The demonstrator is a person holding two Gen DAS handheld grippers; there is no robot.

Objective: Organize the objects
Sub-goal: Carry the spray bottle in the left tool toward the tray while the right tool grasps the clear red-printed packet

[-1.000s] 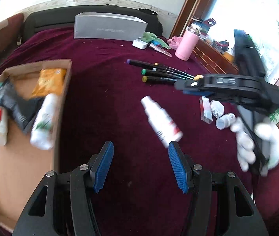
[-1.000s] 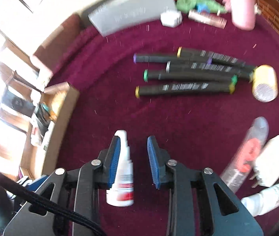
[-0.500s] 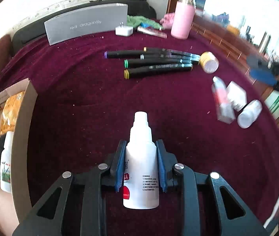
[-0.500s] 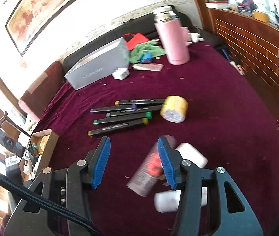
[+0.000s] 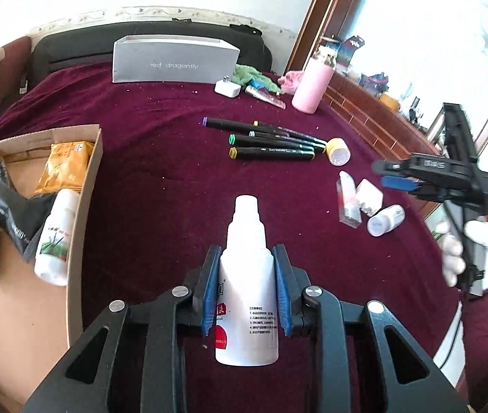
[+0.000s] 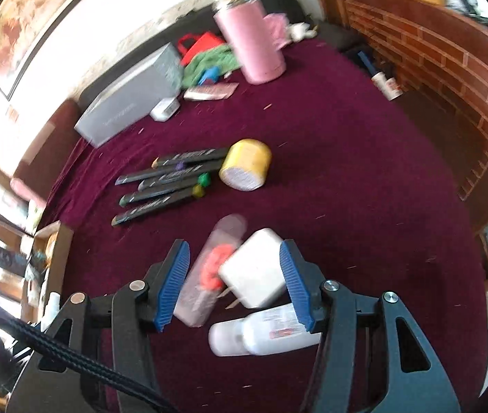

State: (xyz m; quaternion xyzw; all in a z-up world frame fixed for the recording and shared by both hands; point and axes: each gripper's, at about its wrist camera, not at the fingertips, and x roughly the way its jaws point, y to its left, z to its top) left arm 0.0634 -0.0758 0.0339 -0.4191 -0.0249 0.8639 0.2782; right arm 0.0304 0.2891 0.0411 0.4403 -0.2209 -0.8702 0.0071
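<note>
My left gripper (image 5: 247, 251) is shut on a white spray bottle (image 5: 247, 292) with a red label, its nozzle pointing away from me over the maroon cloth. At left lies an open cardboard box (image 5: 85, 186) holding a white bottle, an orange packet and a black tube. My right gripper (image 6: 234, 246) is open and hovers over a clear tube with red inside (image 6: 206, 272) and a white charger (image 6: 257, 268); neither pad touches them. A small white bottle (image 6: 261, 330) lies just below the charger. The right gripper (image 5: 395, 173) also shows at the right of the left wrist view, held by a gloved hand.
Several black markers (image 5: 271, 144) lie mid-table beside a yellow-capped jar (image 5: 338, 148). A grey box (image 5: 171, 60), a white plug (image 5: 227, 87), a green cloth and a pink flask (image 5: 312, 82) stand at the back. A brick-patterned wall (image 6: 450, 79) borders the right.
My left gripper, open a second ago, has closed on the white spray bottle. My right gripper left that bottle, swung right over the tube and charger, and its jaws widened.
</note>
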